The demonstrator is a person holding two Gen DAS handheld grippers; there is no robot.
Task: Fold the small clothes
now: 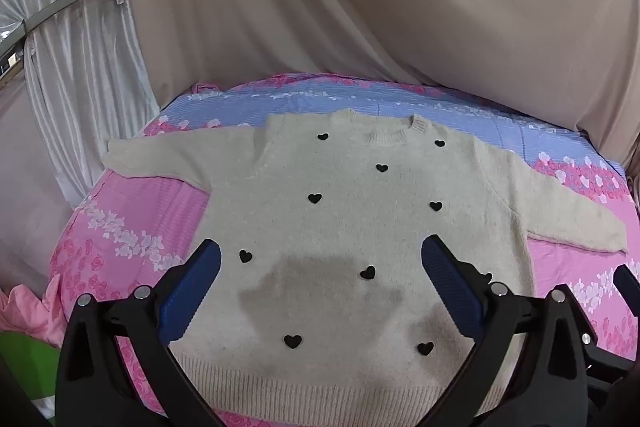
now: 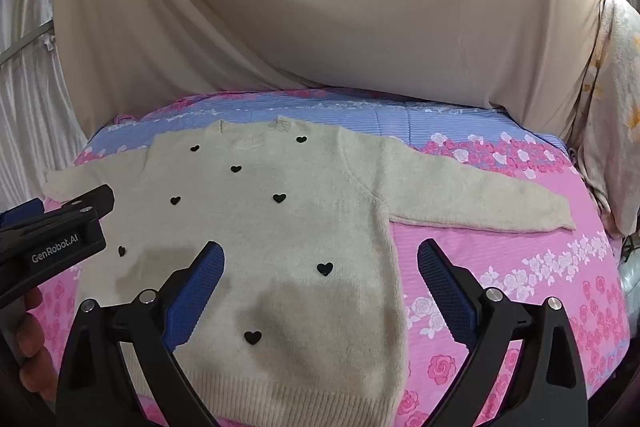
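Cream knit sweater (image 1: 340, 227) spread flat, front up, on the pink-and-blue floral bedspread (image 1: 132, 223), scattered with small black hearts (image 1: 315, 197); ribbed neckline (image 1: 376, 131) at the far side, ribbed hem (image 1: 320, 383) nearest the cameras. Both sleeves laid out sideways: left sleeve (image 1: 160, 157) reaching toward the bed's left edge, right sleeve (image 2: 480, 199) stretched over the pink part of the cover, cuff near the right edge. Darker shadow patches on the lower body of the knit. Left gripper (image 1: 320, 267) hovering above the lower middle of the sweater, blue-padded fingers (image 1: 192, 291) spread wide, nothing between them. Right gripper (image 2: 320, 267) likewise spread wide and holding nothing, poised over the sweater's right side seam, one finger (image 2: 200, 291) above the knit, the other above bare bedspread just beside it. In the right wrist view, black body of the left gripper at the left edge, marked "GenRobot.AI". Beige draped cloth (image 1: 400, 7) behind the bed, white satin curtain (image 1: 80, 67) to the left, pale patterned fabric (image 2: 616, 147) at the far right.
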